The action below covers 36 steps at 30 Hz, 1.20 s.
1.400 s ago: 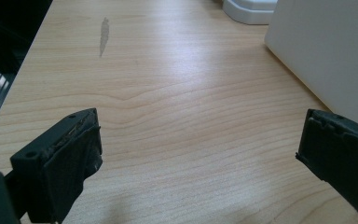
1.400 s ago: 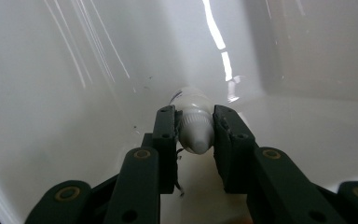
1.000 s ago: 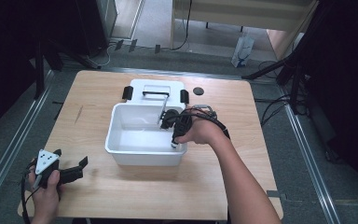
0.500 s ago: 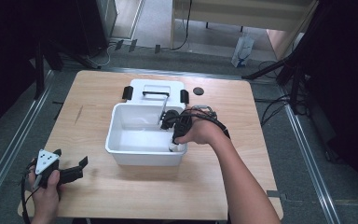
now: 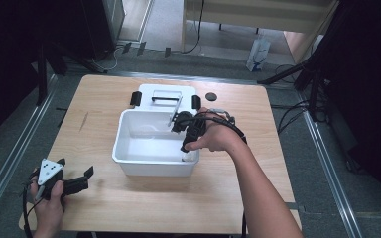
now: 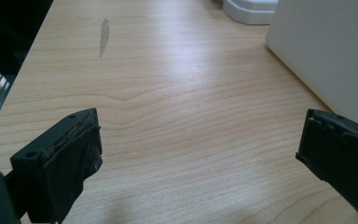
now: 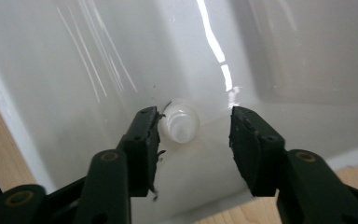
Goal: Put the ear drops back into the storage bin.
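Wooden table (image 5: 258, 124) carries a white tub (image 5: 129, 159); inside, right gripper (image 7: 193, 128) stands open around a small white bottle (image 7: 182, 122), apparently touching one finger (image 7: 145, 135); left gripper (image 6: 198, 149) open.

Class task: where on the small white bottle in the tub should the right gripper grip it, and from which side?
Grip the small white bottle across its narrow capped top, from above. It stands in a corner of the white tub, so the walls likely block a side approach.

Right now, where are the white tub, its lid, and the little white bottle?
white tub (image 5: 151, 167), high view, on its near outer wall.
lid (image 5: 151, 91), high view, on its flat top left of the handle.
little white bottle (image 7: 181, 125), right gripper view, on its cap, between the tool's open jaws.
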Motion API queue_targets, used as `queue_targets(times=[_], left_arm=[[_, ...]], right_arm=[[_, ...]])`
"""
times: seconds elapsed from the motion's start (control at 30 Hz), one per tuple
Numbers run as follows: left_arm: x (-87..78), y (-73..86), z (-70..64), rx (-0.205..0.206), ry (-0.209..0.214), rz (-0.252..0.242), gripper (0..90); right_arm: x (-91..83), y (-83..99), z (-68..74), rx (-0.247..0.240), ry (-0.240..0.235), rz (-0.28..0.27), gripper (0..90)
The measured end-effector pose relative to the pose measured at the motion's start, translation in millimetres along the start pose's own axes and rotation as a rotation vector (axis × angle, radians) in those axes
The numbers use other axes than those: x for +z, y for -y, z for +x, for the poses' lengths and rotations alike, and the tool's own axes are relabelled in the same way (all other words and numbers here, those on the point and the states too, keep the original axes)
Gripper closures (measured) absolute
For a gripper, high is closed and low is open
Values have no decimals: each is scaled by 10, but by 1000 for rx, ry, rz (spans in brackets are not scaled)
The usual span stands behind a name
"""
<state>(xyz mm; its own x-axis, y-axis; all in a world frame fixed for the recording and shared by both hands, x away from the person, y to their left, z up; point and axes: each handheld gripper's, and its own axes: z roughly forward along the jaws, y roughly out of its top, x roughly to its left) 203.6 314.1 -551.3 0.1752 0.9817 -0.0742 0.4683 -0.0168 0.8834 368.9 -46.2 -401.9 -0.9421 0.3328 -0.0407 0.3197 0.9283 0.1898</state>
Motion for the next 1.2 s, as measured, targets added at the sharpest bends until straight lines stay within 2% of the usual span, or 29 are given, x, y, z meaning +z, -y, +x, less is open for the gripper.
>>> queue_targets(times=[0.13,0.37,0.53,0.7,0.9,1.0,1.2], left_arm=[[0,-1,0,0,-1,1,1],[0,-3,-2,3,-1,5,1],[1,-4,-5,4,-3,6,1],[5,-4,-7,8,-6,4,1],[4,-4,-12,11,-8,4,1],[6,-3,-14,11,-8,2,1],[2,-2,-14,13,-7,3,1]], right_arm=[[-163,-3,12,8,14,-37,462],[-390,80,52,20,28,-55,376],[-505,230,28,70,34,-57,282],[-587,434,-16,116,68,-45,164],[-610,699,-66,189,71,-12,0],[-582,826,-86,215,91,0,0],[-500,1134,-133,255,89,-9,0]])
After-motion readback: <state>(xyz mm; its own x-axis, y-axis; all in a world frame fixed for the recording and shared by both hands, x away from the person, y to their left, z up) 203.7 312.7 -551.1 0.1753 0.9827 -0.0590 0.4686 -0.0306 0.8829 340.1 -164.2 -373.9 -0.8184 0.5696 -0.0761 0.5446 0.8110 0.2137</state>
